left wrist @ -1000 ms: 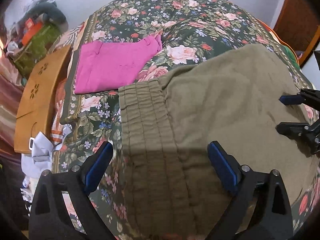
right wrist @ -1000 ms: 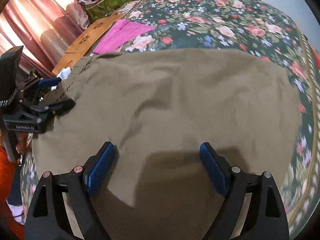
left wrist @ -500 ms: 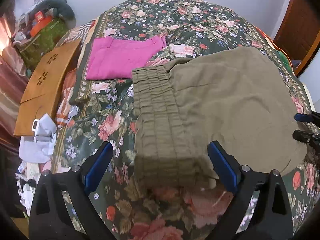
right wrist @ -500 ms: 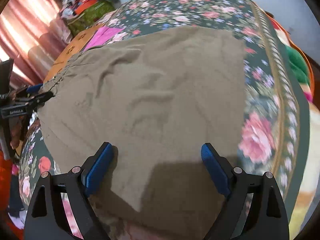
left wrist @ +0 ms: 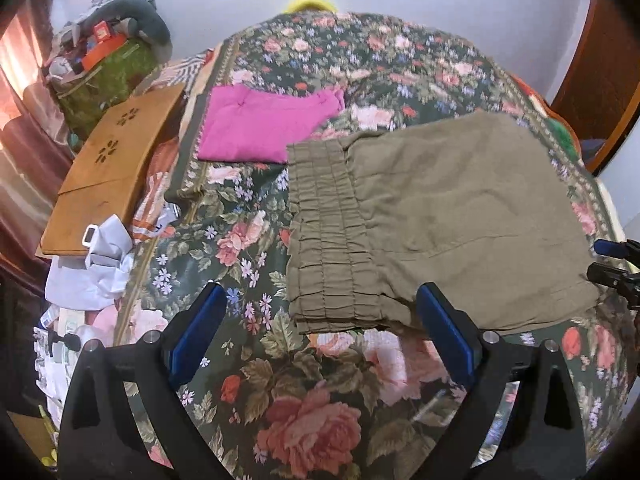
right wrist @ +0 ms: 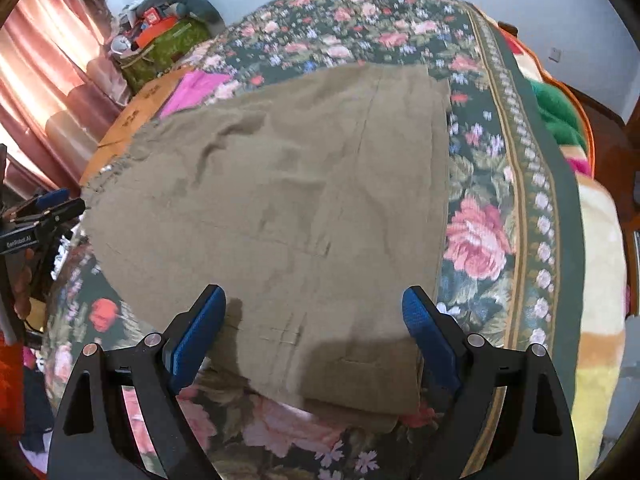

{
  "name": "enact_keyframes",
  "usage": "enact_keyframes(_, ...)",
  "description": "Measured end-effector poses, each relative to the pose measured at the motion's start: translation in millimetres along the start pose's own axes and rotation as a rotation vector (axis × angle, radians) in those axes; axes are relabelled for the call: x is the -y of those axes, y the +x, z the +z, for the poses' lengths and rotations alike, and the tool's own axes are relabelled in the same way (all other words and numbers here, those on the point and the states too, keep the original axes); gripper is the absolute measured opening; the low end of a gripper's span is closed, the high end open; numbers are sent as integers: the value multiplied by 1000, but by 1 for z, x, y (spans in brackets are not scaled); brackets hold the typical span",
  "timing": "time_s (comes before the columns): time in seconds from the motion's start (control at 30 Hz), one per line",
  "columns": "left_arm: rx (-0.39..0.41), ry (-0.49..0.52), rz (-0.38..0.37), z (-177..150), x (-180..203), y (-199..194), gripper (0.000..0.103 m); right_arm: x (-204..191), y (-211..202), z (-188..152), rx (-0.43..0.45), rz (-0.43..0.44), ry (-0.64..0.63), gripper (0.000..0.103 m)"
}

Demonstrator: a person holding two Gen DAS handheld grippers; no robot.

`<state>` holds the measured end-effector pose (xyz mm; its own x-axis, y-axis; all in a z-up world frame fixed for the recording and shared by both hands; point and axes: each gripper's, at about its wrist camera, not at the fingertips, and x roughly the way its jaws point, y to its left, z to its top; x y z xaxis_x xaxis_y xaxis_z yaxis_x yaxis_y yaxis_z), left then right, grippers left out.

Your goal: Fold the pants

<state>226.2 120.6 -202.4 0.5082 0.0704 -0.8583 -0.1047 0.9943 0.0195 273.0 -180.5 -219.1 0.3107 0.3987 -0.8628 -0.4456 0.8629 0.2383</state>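
Note:
Olive-brown pants (left wrist: 440, 216) lie folded flat on the floral bedspread (left wrist: 312, 392), elastic waistband (left wrist: 328, 240) to the left. They also show in the right wrist view (right wrist: 288, 208). My left gripper (left wrist: 320, 332) is open and empty, just in front of the waistband's near edge. My right gripper (right wrist: 316, 332) is open and empty over the near corner of the pants. The right gripper also shows at the right edge of the left wrist view (left wrist: 616, 264). The left gripper shows at the left edge of the right wrist view (right wrist: 44, 212).
Folded magenta pants (left wrist: 264, 124) lie behind the olive ones. A wooden lap table (left wrist: 112, 168) and white cloth (left wrist: 92, 268) sit off the bed's left side. A green bag with clutter (left wrist: 108, 76) stands at back left. Colourful blankets (right wrist: 560, 120) line the right side.
Both grippers have pulled back and up from the pants, open and empty throughout. The pants now lie farther from both cameras, with floral bedspread showing in front of them.

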Motion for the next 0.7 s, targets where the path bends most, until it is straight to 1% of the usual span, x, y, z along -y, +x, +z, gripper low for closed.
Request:
enact_keyframes(0.13,14,-72,-70,2,-10,-15,97,-16,-23,12,99,-3,-34,88)
enact_keyframes(0.23,2,-126,-117,0,-15,-17,97,-26,-30,17,155,9,-47,88)
enact_keyframes(0.27,-6,-139,-131,-1,-16,-16,97,-29,-29,17,161,8,-50,88)
enact_keyframes(0.3,-16,-150,-143,-3,-17,-15,97,-31,-26,17,162,5,-52,88)
enact_keyframes(0.4,-56,-172,-169,-10,-12,-7,97,-36,-10,16,131,2,-58,88)
enact_keyframes(0.47,-80,-178,-193,-15,-9,-2,97,-36,6,12,87,-7,-58,88)
enact_keyframes(0.53,-102,-189,-218,-18,-6,3,97,-37,13,8,58,-16,-61,88)
enact_keyframes(0.6,-124,-202,-251,-21,-3,9,97,-34,19,3,45,-24,-62,88)
enact_keyframes(0.7,-144,-219,-325,-24,1,16,97,-29,19,2,40,-5,-38,88)
